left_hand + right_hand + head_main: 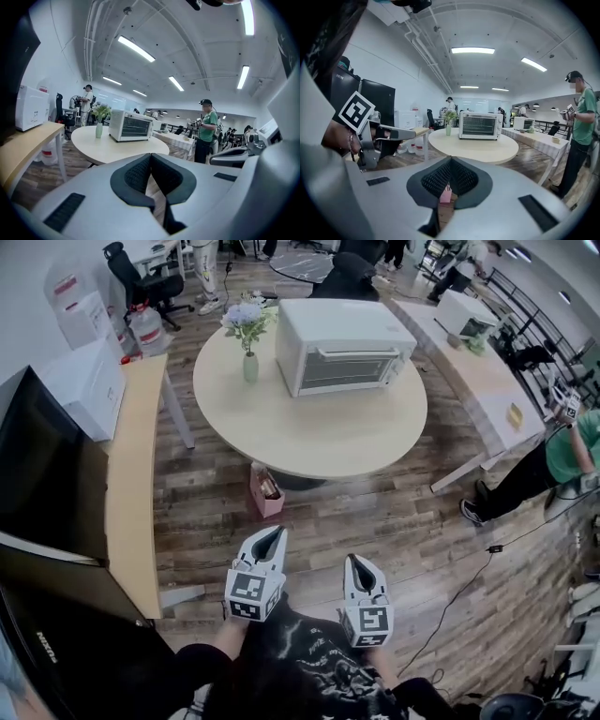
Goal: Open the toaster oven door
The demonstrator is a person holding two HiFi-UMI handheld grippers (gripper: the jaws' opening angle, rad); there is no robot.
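Hand-held grippers (278, 532) (354, 560) over seemingly wooden floor (403, 521)

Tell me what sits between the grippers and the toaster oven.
Head view: bare wood floor, a small pink container on it, then the round table, bare up to the toaster oven.

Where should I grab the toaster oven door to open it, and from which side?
Grip the horizontal bar handle along the top of the door, coming from its front, which faces you. The bar seems to stand off the door, leaving room for jaws.
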